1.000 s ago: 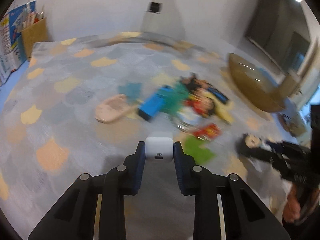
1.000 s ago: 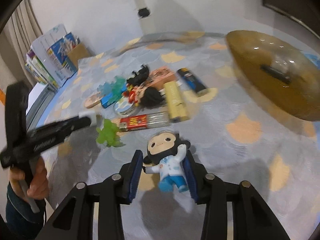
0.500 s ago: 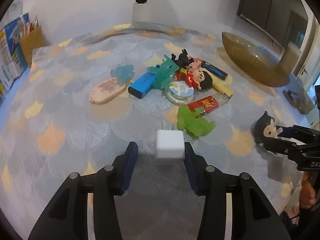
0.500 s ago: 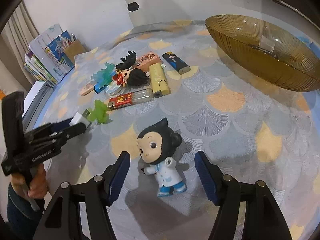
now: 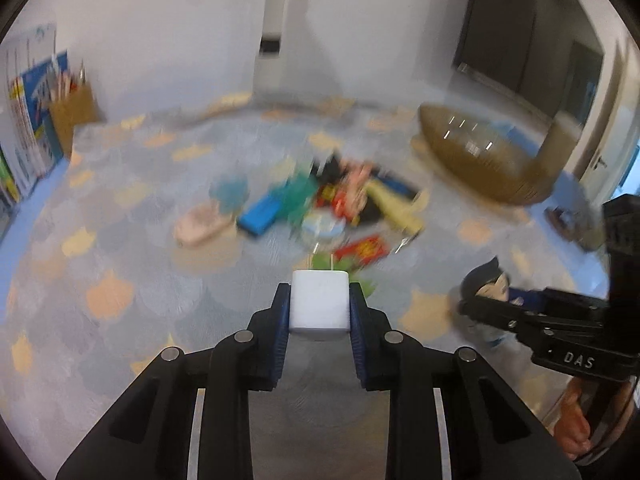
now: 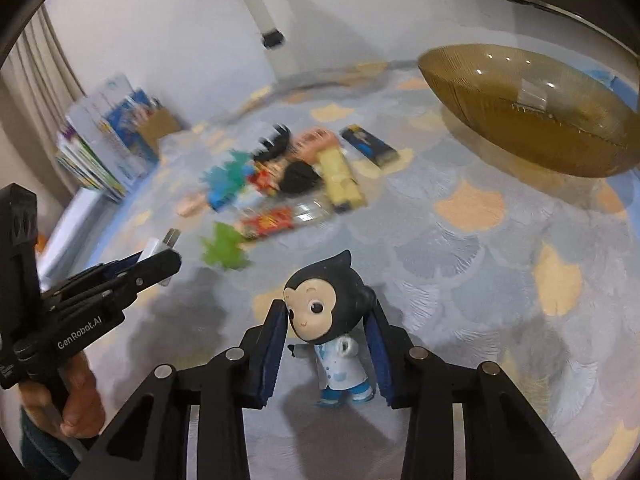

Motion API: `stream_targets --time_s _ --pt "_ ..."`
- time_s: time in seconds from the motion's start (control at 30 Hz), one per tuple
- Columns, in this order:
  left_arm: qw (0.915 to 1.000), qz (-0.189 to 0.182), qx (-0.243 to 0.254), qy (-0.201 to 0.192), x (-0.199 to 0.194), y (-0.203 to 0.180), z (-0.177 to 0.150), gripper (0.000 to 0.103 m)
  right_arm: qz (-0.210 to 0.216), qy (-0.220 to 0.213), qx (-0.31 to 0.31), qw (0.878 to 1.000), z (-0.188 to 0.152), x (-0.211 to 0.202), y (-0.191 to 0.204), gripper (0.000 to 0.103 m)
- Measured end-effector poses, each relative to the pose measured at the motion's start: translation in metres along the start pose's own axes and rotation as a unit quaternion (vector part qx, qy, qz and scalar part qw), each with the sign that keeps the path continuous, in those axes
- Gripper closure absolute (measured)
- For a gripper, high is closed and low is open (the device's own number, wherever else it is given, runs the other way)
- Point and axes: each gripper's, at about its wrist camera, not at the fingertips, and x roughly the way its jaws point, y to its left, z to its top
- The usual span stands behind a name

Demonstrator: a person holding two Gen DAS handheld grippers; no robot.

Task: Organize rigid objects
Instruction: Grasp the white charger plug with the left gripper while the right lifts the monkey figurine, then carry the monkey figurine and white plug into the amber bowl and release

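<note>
Our left gripper clamps a white cube-shaped plug adapter off the scale-patterned cloth. Our right gripper has its jaws closing on the head of a black-haired, white-coated monkey figurine, with the pads touching it. Ahead lies a blurred heap of small toys; the ribbed amber glass bowl sits well apart, far right, with nothing between.
</note>
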Motion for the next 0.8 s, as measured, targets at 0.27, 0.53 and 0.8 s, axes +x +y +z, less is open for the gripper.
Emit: stream_targets --time_s 0.27,0.53,0.8 --pt "0.995 -0.04 0.056 -0.072 -0.03 -0.057 0.076 0.079 0.003 -0.132 0.066 0.989 0.053 -0.104 -0.045 0.065" --pt "0.9849 -0.122 0.094 -0.079 0.023 -0.151 0.163 0.079 -0.114 -0.218 0.111 0.963 0.115 -0.181 -0.108 0.065" --pt "0.9843 -0.136 0.113 0.007 0.118 -0.203 0.149 0.079 -0.132 -0.117 0.13 0.976 0.123 -0.117 -0.143 0.065"
